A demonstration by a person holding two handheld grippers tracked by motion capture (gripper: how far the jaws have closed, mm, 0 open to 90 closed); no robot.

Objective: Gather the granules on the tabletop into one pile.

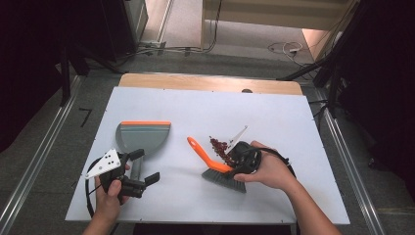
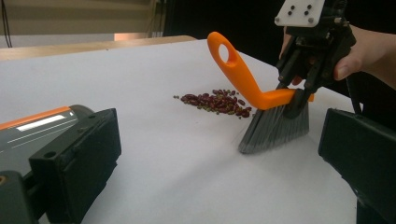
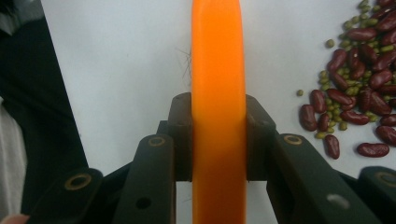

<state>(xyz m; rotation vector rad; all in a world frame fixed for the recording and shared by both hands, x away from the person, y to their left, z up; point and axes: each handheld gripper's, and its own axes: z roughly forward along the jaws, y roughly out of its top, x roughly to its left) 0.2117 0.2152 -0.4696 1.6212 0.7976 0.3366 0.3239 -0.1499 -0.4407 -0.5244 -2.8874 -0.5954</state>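
Clamping fingers [image 3: 187, 140] flanking brush handle [image 3: 218, 93]

Colours: orange, grey, black, dark red on white.
Brush [image 1: 215, 164] had an orange handle and grey bristles; dustpan [image 1: 143, 137] was grey with an orange edge strip. Beans [image 2: 217, 101] were dark red mixed with small green ones. Table [image 1: 274, 122] was white with a tan wood back edge. Both grippers, left [image 1: 142, 169] and right [image 3: 218, 140], were black; left carried a pale grey plate with dark holes.
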